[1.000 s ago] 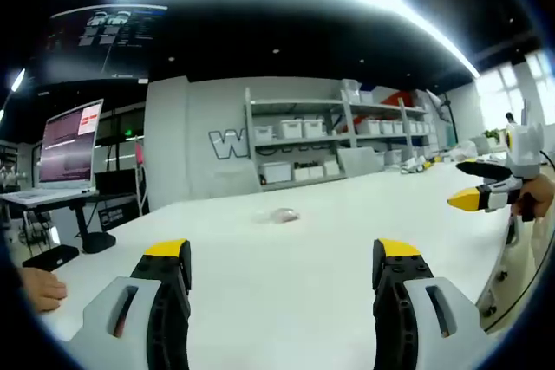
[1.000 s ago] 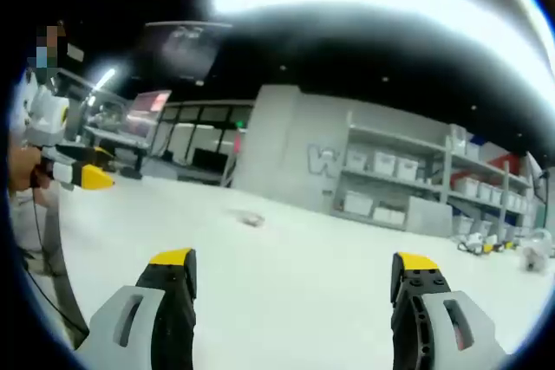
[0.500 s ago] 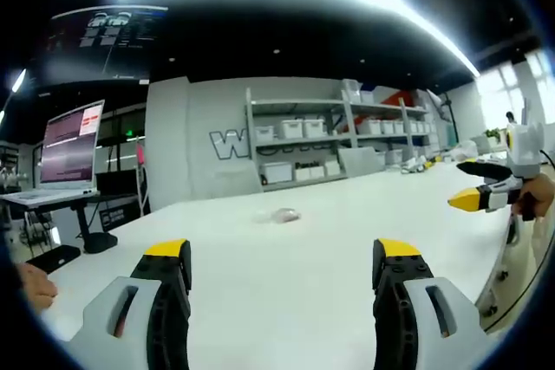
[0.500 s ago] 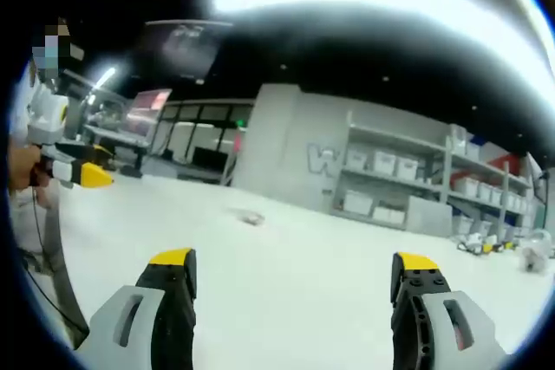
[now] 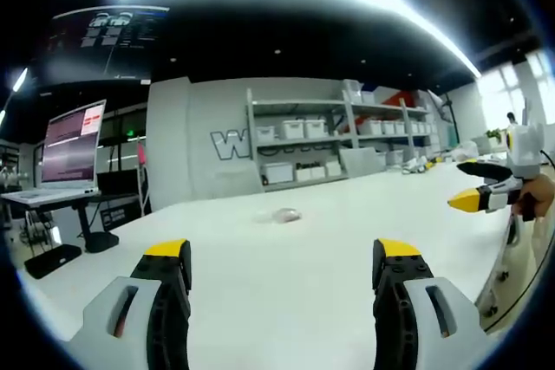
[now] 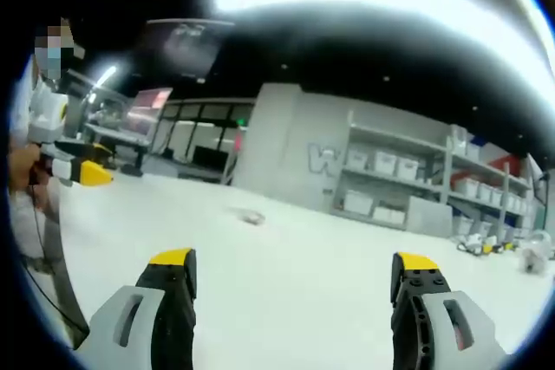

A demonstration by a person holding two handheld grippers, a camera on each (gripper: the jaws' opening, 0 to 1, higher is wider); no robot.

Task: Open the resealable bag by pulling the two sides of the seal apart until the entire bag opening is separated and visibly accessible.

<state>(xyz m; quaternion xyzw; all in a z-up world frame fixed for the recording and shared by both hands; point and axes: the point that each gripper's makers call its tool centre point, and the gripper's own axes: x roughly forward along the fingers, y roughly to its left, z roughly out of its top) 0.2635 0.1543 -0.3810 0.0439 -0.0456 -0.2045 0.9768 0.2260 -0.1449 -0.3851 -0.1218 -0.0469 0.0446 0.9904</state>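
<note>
Nothing of the task looks done: the small clear resealable bag lies far out on the white worktop, well apart from the left claw and right claw, both gaping and empty, reaching and pulling all left.

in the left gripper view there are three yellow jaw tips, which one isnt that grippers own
The yellow tip at the far right edge belongs to the right gripper, held in a hand. The left gripper shows its own pair rising from the bottom.
</note>
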